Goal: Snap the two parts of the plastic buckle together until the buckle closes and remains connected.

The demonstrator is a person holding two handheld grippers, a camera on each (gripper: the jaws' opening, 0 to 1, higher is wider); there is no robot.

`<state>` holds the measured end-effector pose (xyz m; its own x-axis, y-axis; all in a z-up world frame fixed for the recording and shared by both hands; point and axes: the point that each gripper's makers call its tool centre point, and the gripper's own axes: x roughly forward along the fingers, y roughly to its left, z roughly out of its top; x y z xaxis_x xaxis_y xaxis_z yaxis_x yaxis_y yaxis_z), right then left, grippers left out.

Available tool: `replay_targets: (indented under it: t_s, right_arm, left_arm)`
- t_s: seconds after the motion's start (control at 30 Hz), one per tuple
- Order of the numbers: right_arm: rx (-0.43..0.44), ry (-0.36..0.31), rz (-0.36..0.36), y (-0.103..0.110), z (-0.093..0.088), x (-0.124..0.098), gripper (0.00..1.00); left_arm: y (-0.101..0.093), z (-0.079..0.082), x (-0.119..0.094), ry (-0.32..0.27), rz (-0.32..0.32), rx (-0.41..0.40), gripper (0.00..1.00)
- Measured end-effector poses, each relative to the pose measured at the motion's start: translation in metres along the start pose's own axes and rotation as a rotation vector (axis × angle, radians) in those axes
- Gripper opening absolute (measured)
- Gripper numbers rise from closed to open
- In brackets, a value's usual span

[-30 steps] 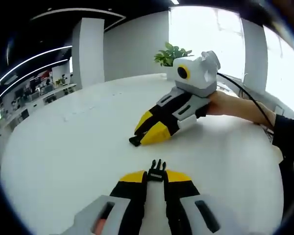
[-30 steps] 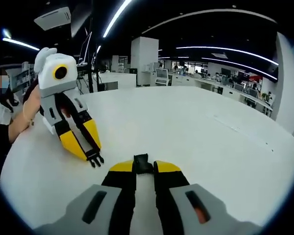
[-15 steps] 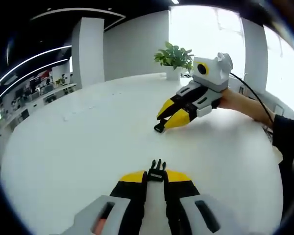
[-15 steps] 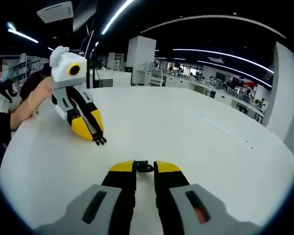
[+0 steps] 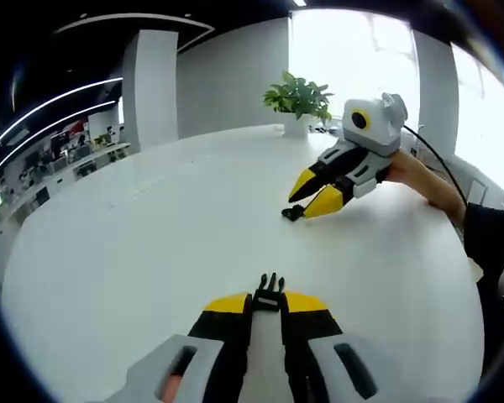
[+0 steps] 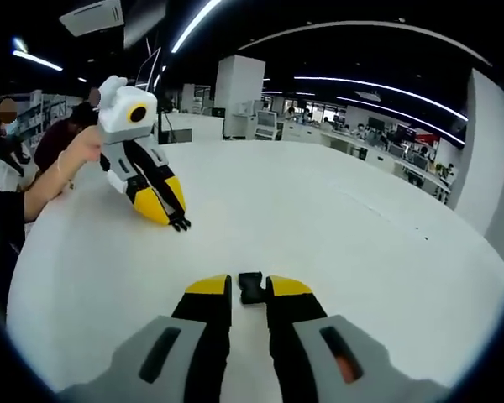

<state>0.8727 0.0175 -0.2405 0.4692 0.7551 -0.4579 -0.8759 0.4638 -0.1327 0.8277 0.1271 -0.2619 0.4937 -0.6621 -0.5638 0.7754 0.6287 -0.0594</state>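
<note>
The pronged buckle half [image 5: 270,289] sat pinched between the yellow tips of my left gripper [image 5: 269,304], its three black prongs pointing straight out ahead of the jaws, exactly as a second before. The socket buckle half [image 6: 249,287] was clamped between my right gripper [image 6: 249,288] tips, a small boxy black piece, sitting more squarely in the gap than half a second earlier. The two halves were well apart: over that second I had drawn my hands away from each other. In the left gripper view the right gripper had shrunk and slid farther ahead and to the right of my jaws; in the right gripper view the left gripper had receded ahead and to the left.

Both halves were glossy black plastic; the jaws were black with yellow wedge-shaped tips on grey bodies. Each hand [image 5: 413,170] gripped its tool from behind, forearm stretched low over the smooth white round table [image 5: 151,252]. A potted green plant [image 5: 298,98] stood at the far edge, beyond the right gripper.
</note>
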Motion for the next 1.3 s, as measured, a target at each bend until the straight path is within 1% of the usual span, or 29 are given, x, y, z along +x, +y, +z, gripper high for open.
replay_targets:
  t_s: [0.07,0.1,0.2,0.3,0.4,0.57,0.7,0.8,1.1,1.23,1.3]
  right_arm:
    - [0.005,-0.002,0.003,0.002,0.001,-0.001,0.17]
    - [-0.007,-0.006,-0.005,0.001,0.002,-0.002,0.18]
    - [-0.035,-0.019,-0.042,-0.008,0.006,-0.006,0.18]
    - [-0.034,-0.008,-0.046,-0.011,0.002,-0.006,0.18]
    - [-0.019,0.021,-0.027,-0.009,-0.007,-0.003,0.18]
    - [0.015,0.019,0.001,-0.003,-0.008,-0.002,0.18]
    - [0.041,0.036,0.012,0.001,-0.010,-0.003,0.18]
    - [0.043,0.048,0.020,0.004,-0.011,-0.005,0.18]
    - [0.056,0.047,0.060,0.017,-0.009,-0.006,0.18]
    - [0.032,0.056,0.075,0.023,-0.010,-0.005,0.17]
    - [0.013,0.042,0.080,0.025,-0.006,-0.006,0.17]
  left_arm:
    - [0.000,0.000,0.000,0.002,0.000,0.002,0.13]
    - [-0.001,0.000,0.000,0.002,0.000,0.002,0.13]
    - [0.000,0.000,-0.001,0.003,-0.001,0.001,0.13]
    - [0.000,0.000,-0.001,0.005,0.000,0.003,0.13]
    - [-0.001,0.000,-0.001,0.005,0.000,0.003,0.13]
    - [-0.001,-0.001,-0.001,0.007,0.000,0.005,0.13]
    - [0.002,0.000,-0.002,0.007,-0.001,0.003,0.13]
    - [0.003,0.001,-0.002,0.007,-0.001,0.003,0.13]
    - [0.001,0.000,-0.002,0.007,-0.003,0.005,0.13]
    - [0.001,0.000,-0.002,0.007,-0.003,0.004,0.13]
    - [0.000,0.000,-0.002,0.008,-0.004,0.005,0.13]
